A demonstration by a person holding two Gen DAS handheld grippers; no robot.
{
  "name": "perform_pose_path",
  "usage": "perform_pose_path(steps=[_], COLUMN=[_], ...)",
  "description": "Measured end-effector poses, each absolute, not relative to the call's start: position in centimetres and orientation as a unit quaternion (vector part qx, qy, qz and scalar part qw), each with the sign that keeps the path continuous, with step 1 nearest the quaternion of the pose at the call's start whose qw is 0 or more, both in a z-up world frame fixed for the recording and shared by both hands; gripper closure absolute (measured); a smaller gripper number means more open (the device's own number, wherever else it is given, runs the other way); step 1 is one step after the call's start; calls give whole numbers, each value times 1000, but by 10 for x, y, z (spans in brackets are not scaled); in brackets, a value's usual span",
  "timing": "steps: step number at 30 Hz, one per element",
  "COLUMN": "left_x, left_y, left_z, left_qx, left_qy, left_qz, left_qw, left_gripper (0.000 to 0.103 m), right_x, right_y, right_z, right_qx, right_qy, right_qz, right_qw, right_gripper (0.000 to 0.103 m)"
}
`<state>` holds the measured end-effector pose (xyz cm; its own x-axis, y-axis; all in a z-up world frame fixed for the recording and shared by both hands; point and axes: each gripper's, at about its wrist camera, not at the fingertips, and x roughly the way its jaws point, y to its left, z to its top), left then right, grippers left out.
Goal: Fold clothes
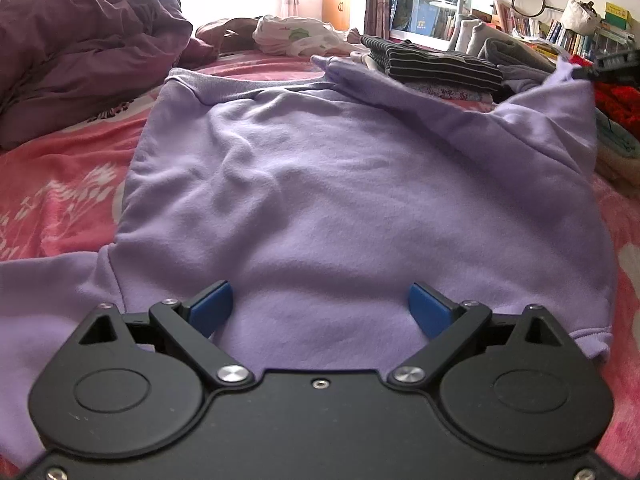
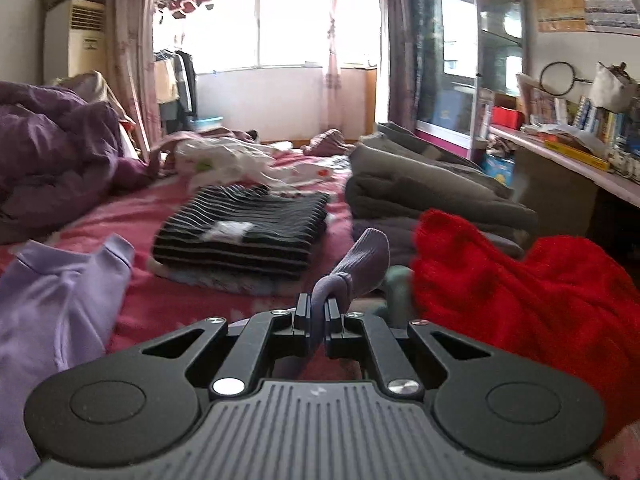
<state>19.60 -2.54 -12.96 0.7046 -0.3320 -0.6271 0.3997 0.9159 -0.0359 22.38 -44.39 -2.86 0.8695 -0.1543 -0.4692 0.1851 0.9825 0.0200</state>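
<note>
- While the right gripper [image 2: 318, 320] pinches a cuff of the lavender sweatshirt [image 1: 320, 184] between jaws pressed together, the left gripper [image 1: 320, 308] stands spread above the near part of the garment, gripping nothing.
- The sweatshirt lies flat on the pink bedsheet [image 1: 52, 200], collar at the far end, one sleeve trailing off to the near left.
- In the left wrist view, the held sleeve rises to a peak at the far right, cloth taut toward the pinch.
- Judged step: carry the right sleeve across the body of the garment.
- Keep the pinch firm and the cuff low; lay the sleeve straight across the chest.
- Use the spread left gripper to pin the body if it drags.
- Avoid the striped folded stack [image 2: 244, 236] and the red knit [image 2: 520, 292] beside the held cuff.
</note>
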Motion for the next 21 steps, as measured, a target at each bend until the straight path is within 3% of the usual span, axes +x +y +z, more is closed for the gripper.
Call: perform_pose_path(steps=[5,18,20,21], left_x=[196,195,194,193], left_y=[-25,-27,-26,-25], left_z=[-130,-130,-128,-127], left_qx=[52,53,55,55], left_qy=[329,329,329,329], left_qz=[-199,-199,-199,-199], left_qw=[922,921,921,921], left_gripper=[7,7,7,7], right_x=[213,206,212,215], right_y=[-450,-433,-425,-421], right_z=[-34,-67,-68,-68], right_qx=[6,-190,-200,-204], right_qy=[250,311,321,325], right_qz=[-100,-151,-156,-158], right_qw=[963,919,913,910], right_gripper=[97,100,96,85])
